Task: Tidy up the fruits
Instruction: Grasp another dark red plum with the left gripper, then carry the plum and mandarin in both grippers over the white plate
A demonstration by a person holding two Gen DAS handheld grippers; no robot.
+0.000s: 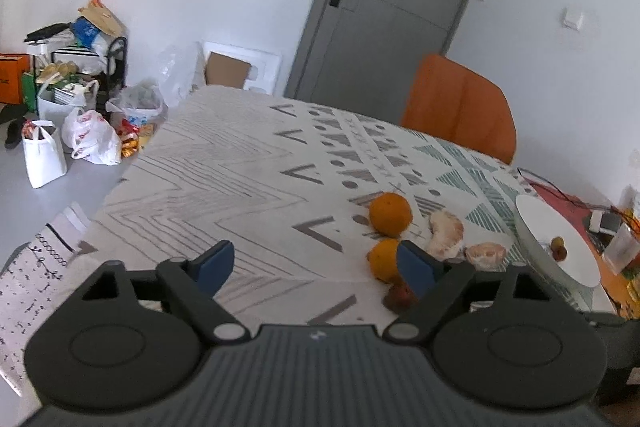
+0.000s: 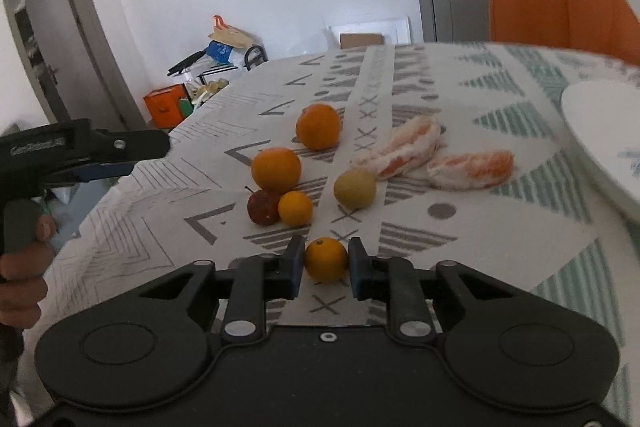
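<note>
Right gripper [image 2: 325, 261], low centre of the right wrist frame: clamped on a small orange [image 2: 325, 259] resting on the patterned tablecloth [image 2: 500, 227]. Beyond it, toward mid-frame: more oranges, a red fruit [image 2: 262, 207], a green fruit [image 2: 354, 188], peeled segments [image 2: 472, 169]. White plate [image 2: 600, 131] at right edge. Left gripper [image 1: 316, 269]: spread wide, holding nothing, an orange [image 1: 382, 259] behind its right finger.

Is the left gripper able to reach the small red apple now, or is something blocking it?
Probably yes. The left gripper is open, and the red apple lies just by its right finger, only a small orange touching it behind.
</note>
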